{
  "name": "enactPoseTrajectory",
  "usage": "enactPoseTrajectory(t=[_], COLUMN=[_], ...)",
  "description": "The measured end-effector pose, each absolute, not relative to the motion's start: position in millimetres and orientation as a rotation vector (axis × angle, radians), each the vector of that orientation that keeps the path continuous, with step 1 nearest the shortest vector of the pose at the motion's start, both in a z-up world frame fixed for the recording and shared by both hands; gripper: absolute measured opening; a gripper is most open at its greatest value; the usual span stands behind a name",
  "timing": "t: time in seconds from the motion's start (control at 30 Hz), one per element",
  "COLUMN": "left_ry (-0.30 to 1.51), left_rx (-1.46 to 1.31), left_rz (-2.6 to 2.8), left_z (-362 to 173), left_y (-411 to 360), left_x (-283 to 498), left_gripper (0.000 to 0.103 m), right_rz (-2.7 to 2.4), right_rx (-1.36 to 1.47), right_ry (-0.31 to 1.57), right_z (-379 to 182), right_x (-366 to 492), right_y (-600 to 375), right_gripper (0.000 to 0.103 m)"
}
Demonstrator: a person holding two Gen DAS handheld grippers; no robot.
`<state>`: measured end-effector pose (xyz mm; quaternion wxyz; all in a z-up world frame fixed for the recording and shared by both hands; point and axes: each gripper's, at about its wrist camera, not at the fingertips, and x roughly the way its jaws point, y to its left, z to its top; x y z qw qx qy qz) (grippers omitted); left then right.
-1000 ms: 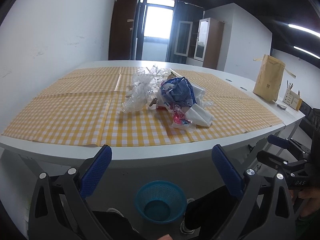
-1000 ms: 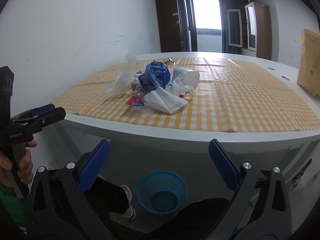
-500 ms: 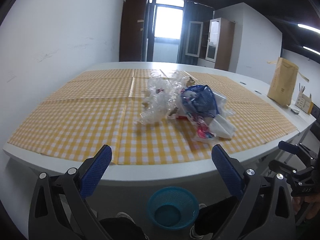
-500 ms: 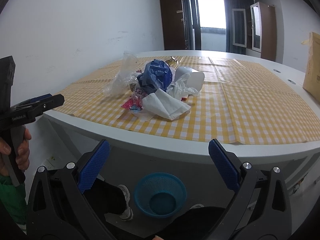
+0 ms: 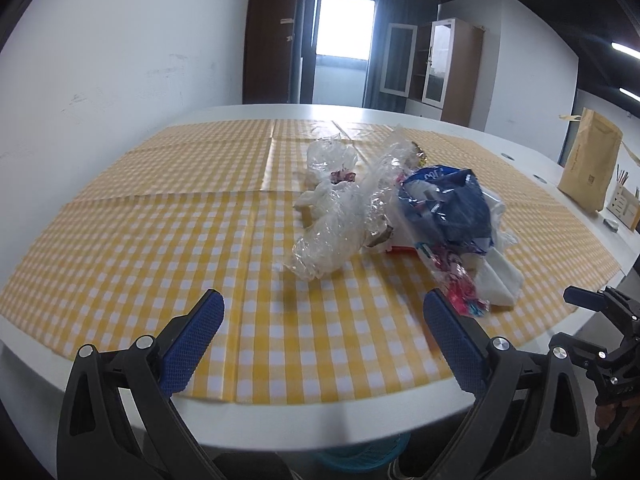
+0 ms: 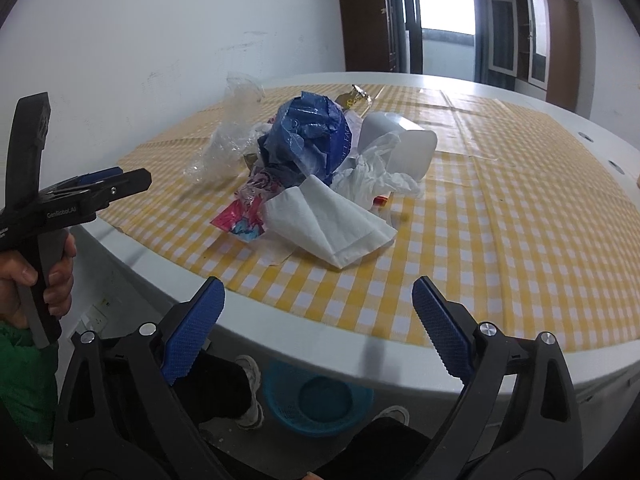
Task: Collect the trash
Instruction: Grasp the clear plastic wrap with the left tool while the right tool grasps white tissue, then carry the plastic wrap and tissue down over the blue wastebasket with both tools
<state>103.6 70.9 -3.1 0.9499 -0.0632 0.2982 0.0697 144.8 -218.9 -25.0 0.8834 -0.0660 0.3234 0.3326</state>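
Observation:
A heap of trash lies on the yellow checked tablecloth (image 5: 160,248): crumpled clear plastic (image 5: 332,236), a blue plastic bag (image 5: 448,208), a pink wrapper (image 5: 460,292) and a white napkin (image 5: 500,284). The right wrist view shows the blue bag (image 6: 308,136), the folded napkin (image 6: 332,224), the pink wrapper (image 6: 240,220) and a white cup (image 6: 404,148) on its side. My left gripper (image 5: 320,340) is open and empty above the near table edge. My right gripper (image 6: 316,328) is open and empty, short of the table edge.
A blue mesh basket (image 6: 316,404) stands on the floor under the table edge. A brown paper bag (image 5: 588,164) stands at the far right of the table. The white wall runs along the left. The other gripper shows at each view's side.
Both grippers have risen and moved forward toward the trash heap. The left one now looks down on the tablecloth; the basket has dropped almost out of its view.

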Motion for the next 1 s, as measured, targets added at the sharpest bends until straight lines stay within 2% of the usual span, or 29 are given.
enactPoseTrajectory(t=[0.17, 0.47, 0.53, 0.67, 0.73, 0.77, 0.83, 0.93, 1.0], left_ry=[0.629, 0.680, 0.694, 0.723, 0.737, 0.740, 0.735, 0.710, 0.687], left_rx=[-0.127, -0.151, -0.159, -0.136, -0.128, -0.135, -0.159, -0.186, -0.199], left_rz=[0.147, 0.134, 0.120, 0.087, 0.078, 0.072, 0.065, 0.057, 0.059], left_z=[-5, -12, -14, -22, -26, -27, -28, -25, -20], left_y=[80, 88, 88, 87, 86, 88, 90, 90, 90], left_x=[129, 164, 171, 184, 188, 188, 185, 175, 164], left_gripper=[0.093, 0.088, 0.082, 0.072, 0.046, 0.039, 0.032, 0.030, 0.029], right_rz=[0.706, 0.722, 0.723, 0.732, 0.740, 0.738, 0.747, 0.745, 0.745], right_rx=[-0.161, -0.174, -0.185, -0.197, -0.207, -0.216, -0.220, -0.217, -0.215], right_ry=[0.711, 0.780, 0.793, 0.814, 0.817, 0.811, 0.810, 0.808, 0.794], right_z=[-27, -31, -33, -37, -41, -41, -41, -41, -38], right_x=[168, 205, 210, 216, 215, 214, 212, 209, 203], right_y=[-208, -197, -193, -188, -186, -185, -183, -184, -187], right_gripper=[0.088, 0.074, 0.067, 0.061, 0.045, 0.042, 0.018, 0.008, 0.006])
